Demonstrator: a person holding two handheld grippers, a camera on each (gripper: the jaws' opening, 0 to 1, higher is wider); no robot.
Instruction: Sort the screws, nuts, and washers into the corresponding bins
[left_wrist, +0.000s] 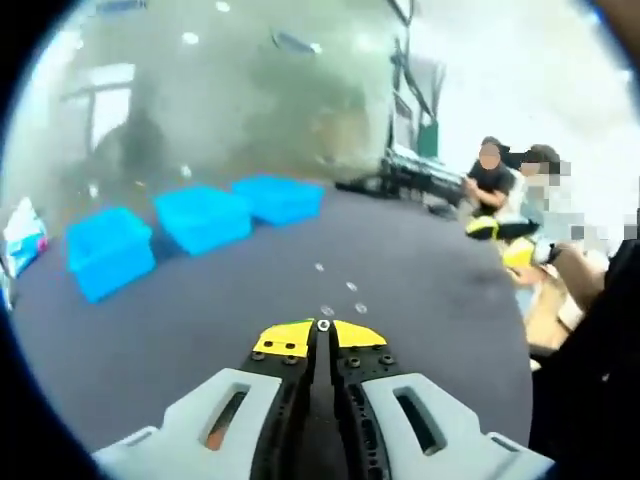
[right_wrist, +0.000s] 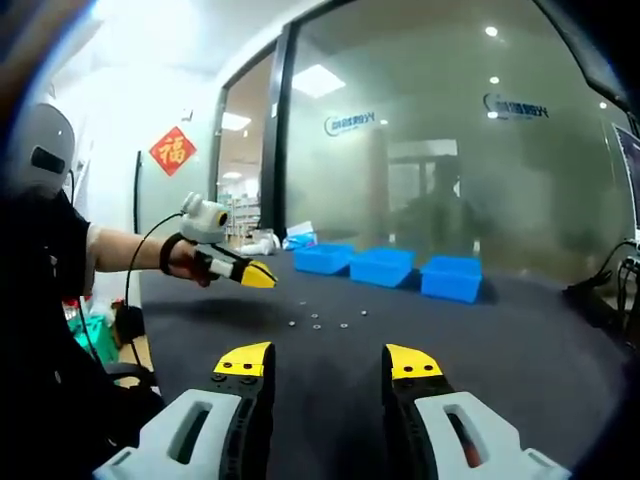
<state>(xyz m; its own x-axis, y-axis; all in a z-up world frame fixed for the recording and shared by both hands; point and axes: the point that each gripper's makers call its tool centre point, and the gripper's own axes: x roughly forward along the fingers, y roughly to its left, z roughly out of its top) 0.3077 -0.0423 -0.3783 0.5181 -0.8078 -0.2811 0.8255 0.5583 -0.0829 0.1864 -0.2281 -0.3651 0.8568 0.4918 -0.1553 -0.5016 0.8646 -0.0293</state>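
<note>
**Mia:** Where are the little metal bits?

**Ben:** They lie loose on the dark surface (right_wrist: 520, 350), in a small bunch (right_wrist: 325, 322) out in the middle. In the left gripper view some (left_wrist: 340, 290) sit just past the yellow tips. They are too small to tell if they are screws, nuts or washers.

**Mia:** Is the left gripper (left_wrist: 322, 338) holding one?

**Ben:** Its jaws are pressed together. A tiny shiny ring (left_wrist: 323, 325) sits right at the tips (it looks pinched, but it is too small to be sure). In the right gripper view that gripper is up in the air, off to the left of the bunch.

**Mia:** And the right gripper (right_wrist: 328, 362)?

**Ben:** Its jaws are wide apart with nothing between them. The bunch lies straight ahead of it, a bit to the left.

**Mia:** Where must the bits go?

**Ben:** Into the three blue bins (right_wrist: 385, 267). They stand in a row at the far side of the surface, past the bunch. From the left gripper they (left_wrist: 200, 218) are ahead and to the left, well apart from it.

**Mia:** Is there room?

**Ben:** Yes, bare surface lies between the bunch and the bins. The left gripper looks nearer, so it would likely go first.
</note>
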